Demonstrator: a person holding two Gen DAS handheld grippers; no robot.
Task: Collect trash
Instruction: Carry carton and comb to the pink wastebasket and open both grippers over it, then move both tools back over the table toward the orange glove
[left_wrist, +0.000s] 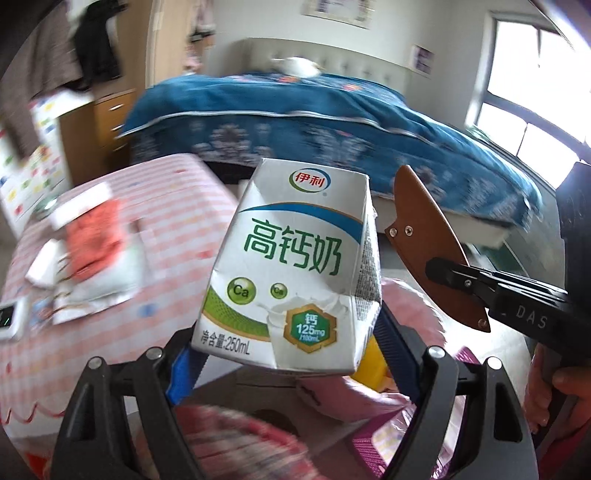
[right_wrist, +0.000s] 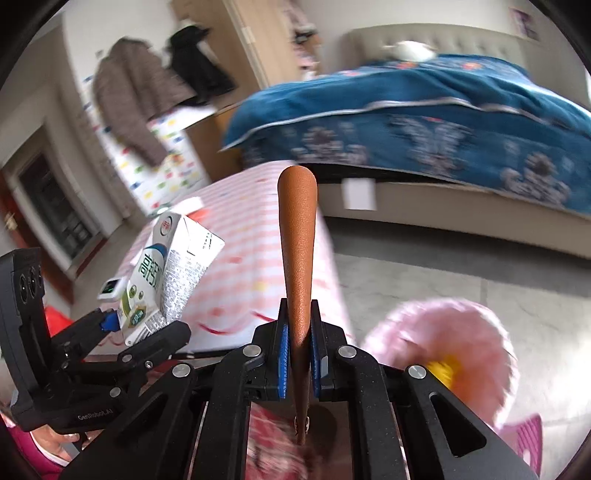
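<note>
A white and green 250 mL milk carton (left_wrist: 288, 258) stands tilted between the blue pads of my left gripper (left_wrist: 286, 356), which is shut on its lower sides. The right wrist view shows the same carton (right_wrist: 166, 266) in the left gripper (right_wrist: 136, 332) at the lower left. My right gripper (right_wrist: 299, 354) is shut on a flat brown leaf-shaped piece with rivets (right_wrist: 297, 229) that sticks up and forward. In the left wrist view that brown piece (left_wrist: 424, 236) is to the right of the carton, held by the right gripper (left_wrist: 461, 280).
A table with a pink striped cloth (left_wrist: 166, 192) carries papers, an orange wrapper (left_wrist: 92, 236) and a small white device (left_wrist: 11, 317). Behind it is a bed with a blue cover (left_wrist: 295, 110). A fluffy pink thing (right_wrist: 443, 339) and a purple basket (left_wrist: 373, 443) lie low near the grippers.
</note>
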